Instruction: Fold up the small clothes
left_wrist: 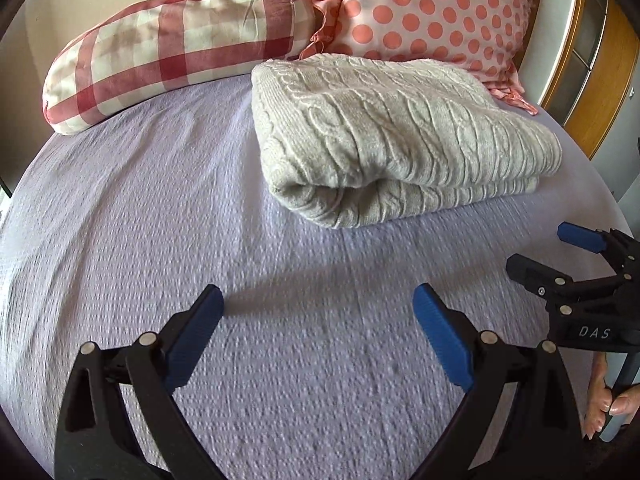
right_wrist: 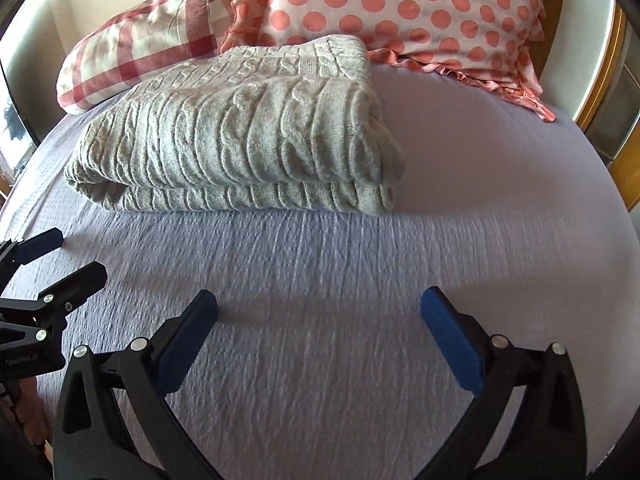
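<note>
Here, what we see on the bed, line by line:

Garment: a pale grey cable-knit sweater [left_wrist: 384,136] lies folded into a thick rectangular bundle on the bed, its rounded fold facing us, layered edges showing along the near side [right_wrist: 240,144].

Bed: a lilac textured bedspread [left_wrist: 200,240] covers the mattress; we find the sweater toward its far half, just in front of the pillows.

Pillows: a red-and-cream checked bolster pillow [left_wrist: 176,40] sits at the far left; a white pillow with coral polka dots and a frilled edge [left_wrist: 432,12] stands beside it, its frill reaching the sweater's far edge in the left wrist view.

Left tongs: our black left tongs with blue pads [left_wrist: 318,332] are spread wide above the bare bedspread, gripping nothing, short of the sweater's near fold; they also show at the left edge of the right wrist view [right_wrist: 60,256].

Right tongs: our black right tongs with blue pads [right_wrist: 320,336] are likewise spread wide and hold nothing, over the bedspread in front of the sweater; from the left wrist view they appear at the right edge [left_wrist: 548,252], parted.

Hand: our right hand [left_wrist: 604,396] wraps the handle below the right tongs.

Contact: neither pair of tongs touches the sweater.
</note>
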A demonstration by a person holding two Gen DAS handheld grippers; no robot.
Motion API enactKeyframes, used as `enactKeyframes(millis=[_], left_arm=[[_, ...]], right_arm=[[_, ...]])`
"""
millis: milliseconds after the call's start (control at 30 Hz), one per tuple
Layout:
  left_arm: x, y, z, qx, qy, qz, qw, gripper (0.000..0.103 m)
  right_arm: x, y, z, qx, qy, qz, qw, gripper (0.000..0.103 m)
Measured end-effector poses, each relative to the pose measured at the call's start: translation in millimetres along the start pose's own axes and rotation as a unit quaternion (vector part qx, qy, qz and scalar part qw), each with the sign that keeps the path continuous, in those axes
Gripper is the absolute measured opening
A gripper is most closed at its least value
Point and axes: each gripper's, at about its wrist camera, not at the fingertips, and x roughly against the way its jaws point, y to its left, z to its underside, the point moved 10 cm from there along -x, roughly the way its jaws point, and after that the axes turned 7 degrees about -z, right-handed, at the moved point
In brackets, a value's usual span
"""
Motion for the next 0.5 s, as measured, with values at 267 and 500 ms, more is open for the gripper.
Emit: enactKeyframes(millis=[267, 500], left_arm=[[-4.4, 2.5, 0.6, -0.010, 0.011, -0.022, 0.9997, 0.101], [-4.7, 2.5, 0.8, -0.011, 0.012, -0.021, 0.9996, 0.101]], right_arm=[[0.7, 0.0, 0.4, 0.001, -0.003, 0.001, 1.000, 0.102], [0.7, 0.2, 0.3, -0.001, -0.004, 0.001, 1.000, 0.102]])
